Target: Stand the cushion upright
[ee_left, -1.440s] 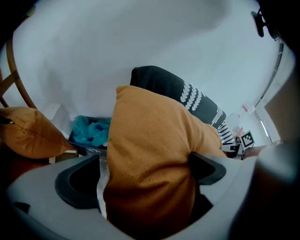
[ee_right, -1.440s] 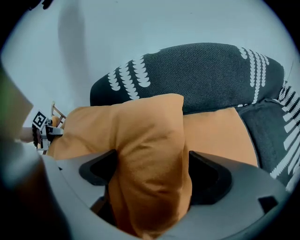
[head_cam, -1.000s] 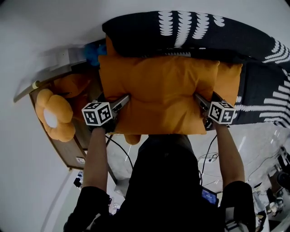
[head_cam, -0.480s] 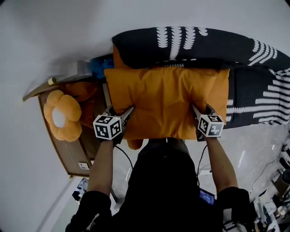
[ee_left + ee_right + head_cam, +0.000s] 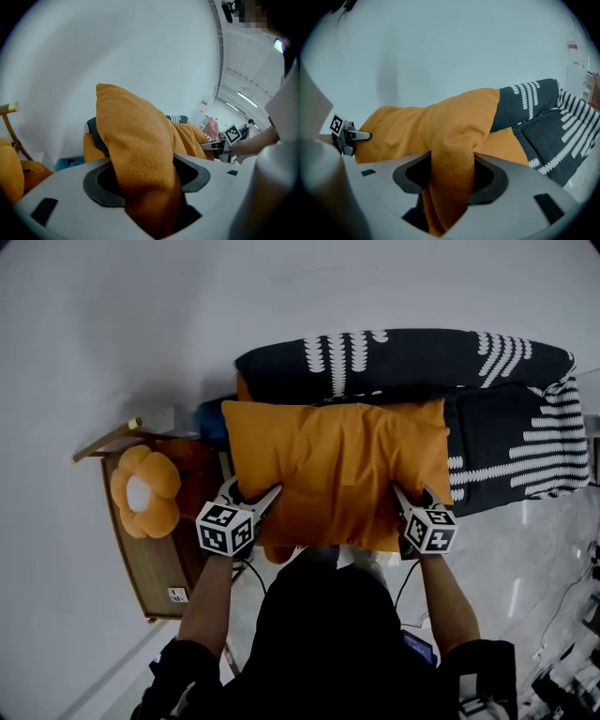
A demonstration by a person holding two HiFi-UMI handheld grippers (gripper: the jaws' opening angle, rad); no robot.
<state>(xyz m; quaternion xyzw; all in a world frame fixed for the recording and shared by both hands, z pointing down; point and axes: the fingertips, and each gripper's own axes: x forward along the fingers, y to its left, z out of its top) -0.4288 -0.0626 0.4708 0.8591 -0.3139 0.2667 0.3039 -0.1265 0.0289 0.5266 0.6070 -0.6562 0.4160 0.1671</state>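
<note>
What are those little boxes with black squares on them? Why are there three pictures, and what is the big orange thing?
There's no robot here. A person holds a pair of tongs in each hand, and the boxes with squares are part of the tongs. One picture comes from a camera on the person's head, looking down. It shows the left tongs and the right tongs from above. The other two pictures come from small cameras riding on each pair of tongs, looking along their jaws. The big orange thing is a cushion. Both tongs are pinched shut on it, one at each side. Behind it lies a dark cushion with white patterns. To the left there is an orange flower-shaped soft toy by a wooden stand.
</note>
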